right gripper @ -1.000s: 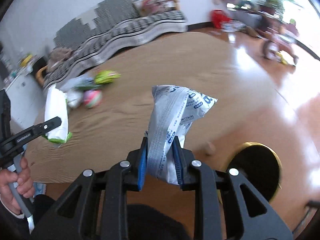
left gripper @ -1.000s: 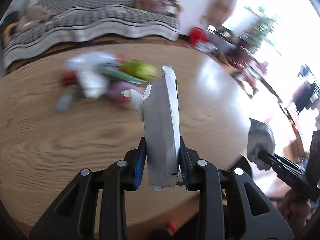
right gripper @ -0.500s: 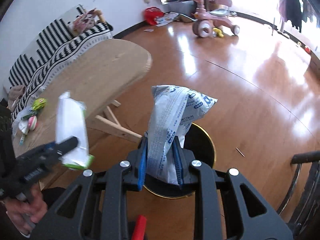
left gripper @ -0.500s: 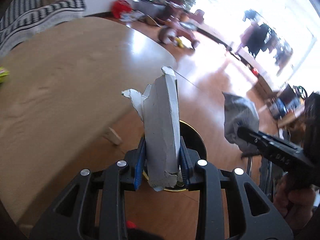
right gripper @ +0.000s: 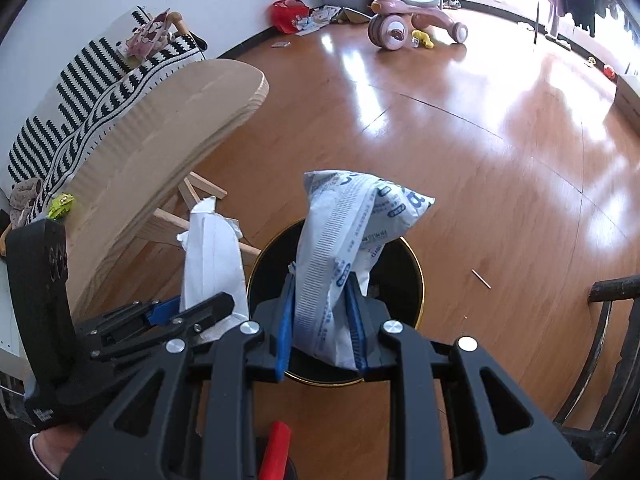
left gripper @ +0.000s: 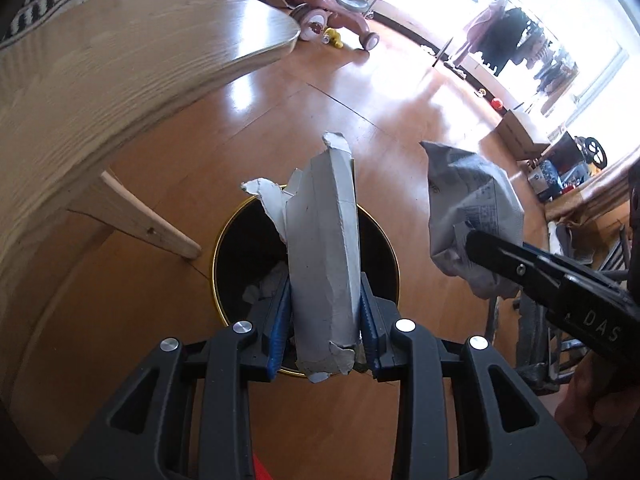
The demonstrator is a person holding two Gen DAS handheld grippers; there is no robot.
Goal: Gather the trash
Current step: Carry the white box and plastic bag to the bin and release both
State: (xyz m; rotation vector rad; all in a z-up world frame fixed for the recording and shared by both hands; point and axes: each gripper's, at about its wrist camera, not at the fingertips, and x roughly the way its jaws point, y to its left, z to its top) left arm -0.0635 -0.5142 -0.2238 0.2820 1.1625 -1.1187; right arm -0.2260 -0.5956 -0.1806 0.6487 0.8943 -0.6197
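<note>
In the left wrist view, a torn grey carton (left gripper: pixel 324 252) is clamped upright between the blue pads of the left gripper (left gripper: pixel 325 316) at the lower centre of the frame. Behind it, a black bin with a gold rim (left gripper: pixel 240 248) is seen on the wooden floor (left gripper: pixel 304 120). At the right, a crumpled printed wrapper (left gripper: pixel 468 216) is pinched by the right gripper (left gripper: pixel 500 256). A wooden table (left gripper: pixel 120 64) fills the upper left.

In the right wrist view, the blue-and-white wrapper (right gripper: pixel 340 260) is gripped by the closed right gripper (right gripper: pixel 322 320) at centre, in front of the bin (right gripper: pixel 408 276). At the lower left, the carton (right gripper: pixel 212 264) is held by the left gripper (right gripper: pixel 192 312). A pink ride-on toy (right gripper: pixel 404 16) is seen at the top.
</note>
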